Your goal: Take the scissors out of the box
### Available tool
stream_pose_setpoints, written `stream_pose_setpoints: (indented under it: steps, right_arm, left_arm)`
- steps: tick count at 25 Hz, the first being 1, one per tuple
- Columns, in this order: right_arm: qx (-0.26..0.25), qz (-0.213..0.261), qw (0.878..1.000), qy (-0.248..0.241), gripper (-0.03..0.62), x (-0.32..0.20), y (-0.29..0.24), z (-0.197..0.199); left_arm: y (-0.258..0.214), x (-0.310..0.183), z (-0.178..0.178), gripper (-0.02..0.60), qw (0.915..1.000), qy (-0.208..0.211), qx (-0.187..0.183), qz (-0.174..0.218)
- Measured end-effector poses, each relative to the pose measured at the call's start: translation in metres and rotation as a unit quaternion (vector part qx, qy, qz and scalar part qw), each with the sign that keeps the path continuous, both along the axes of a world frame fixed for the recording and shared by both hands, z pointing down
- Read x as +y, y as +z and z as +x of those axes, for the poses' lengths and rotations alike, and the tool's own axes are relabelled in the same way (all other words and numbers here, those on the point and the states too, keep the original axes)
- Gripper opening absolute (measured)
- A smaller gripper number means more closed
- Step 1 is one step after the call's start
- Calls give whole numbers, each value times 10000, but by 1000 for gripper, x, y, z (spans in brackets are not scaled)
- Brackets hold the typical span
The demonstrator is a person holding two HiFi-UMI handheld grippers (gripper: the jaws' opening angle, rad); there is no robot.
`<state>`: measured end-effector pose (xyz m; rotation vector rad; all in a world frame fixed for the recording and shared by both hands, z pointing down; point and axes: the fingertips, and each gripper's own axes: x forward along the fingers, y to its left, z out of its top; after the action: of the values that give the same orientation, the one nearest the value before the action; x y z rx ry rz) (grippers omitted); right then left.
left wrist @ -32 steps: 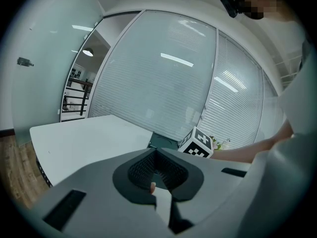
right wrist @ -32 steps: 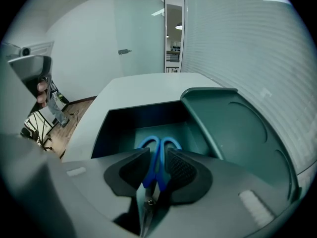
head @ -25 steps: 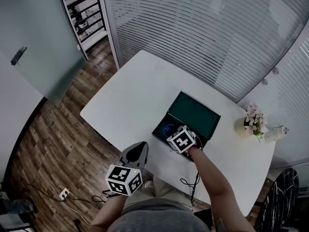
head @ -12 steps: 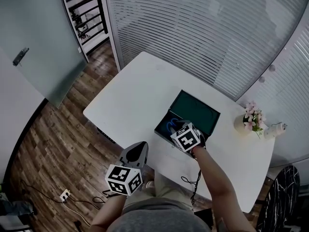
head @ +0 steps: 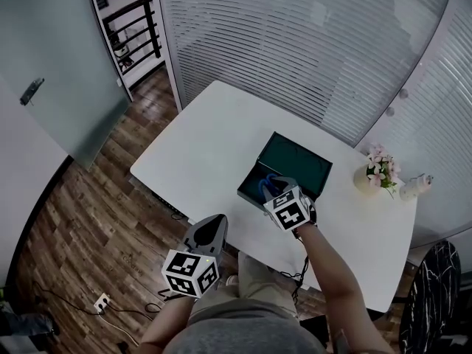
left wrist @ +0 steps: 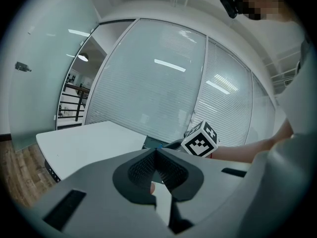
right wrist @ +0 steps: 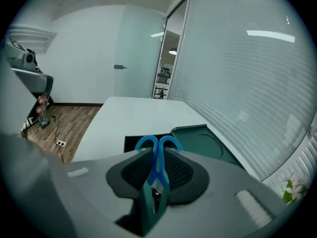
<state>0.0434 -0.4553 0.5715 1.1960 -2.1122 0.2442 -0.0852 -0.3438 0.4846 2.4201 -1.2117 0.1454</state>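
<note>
The blue-handled scissors (right wrist: 159, 158) stand between the pads of my right gripper (right wrist: 158, 168), handles pointing away, blades hidden in the jaws. The jaws have just been closing a little on them. In the head view this gripper (head: 271, 187) hangs over the near end of the open dark green box (head: 249, 192), with the scissors (head: 263, 188) lifted above it. The box's lid (head: 298, 164) lies flat behind. My left gripper (head: 209, 229) hovers off the table's near edge, its jaws (left wrist: 156, 152) shut with nothing in them.
A white table (head: 214, 135) carries the box. A pot of pink flowers (head: 377, 172) and a white bottle (head: 413, 186) stand at its right end. Blinds run behind the table. Wood floor with a power strip (head: 102, 302) lies to the left.
My right gripper has risen from the box with the scissors in it and tipped more level. The left gripper has barely shifted.
</note>
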Motion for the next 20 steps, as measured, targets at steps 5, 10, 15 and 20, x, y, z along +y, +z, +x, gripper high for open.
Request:
stream_pose_setpoints:
  steps: [5,10,15,20]
  right_arm:
    - [-60,263,9996,69,87,8,-15,-3]
    - [-202,563,9980,186,87,20,-40,-13]
    - [-374,881,9951,258,87,41,-67,-15]
    - [-557,1210,9906,310,87,80,-93,-11]
  left_arm:
    - [-5,10,-10,5,9999,-96,42,66]
    - [-10,23,-28,5,9997,-207,104,91]
    - [-14,39,-27,5,9994,-271,178,144]
    - [-20,66,-19,5,9991,-308,223,193]
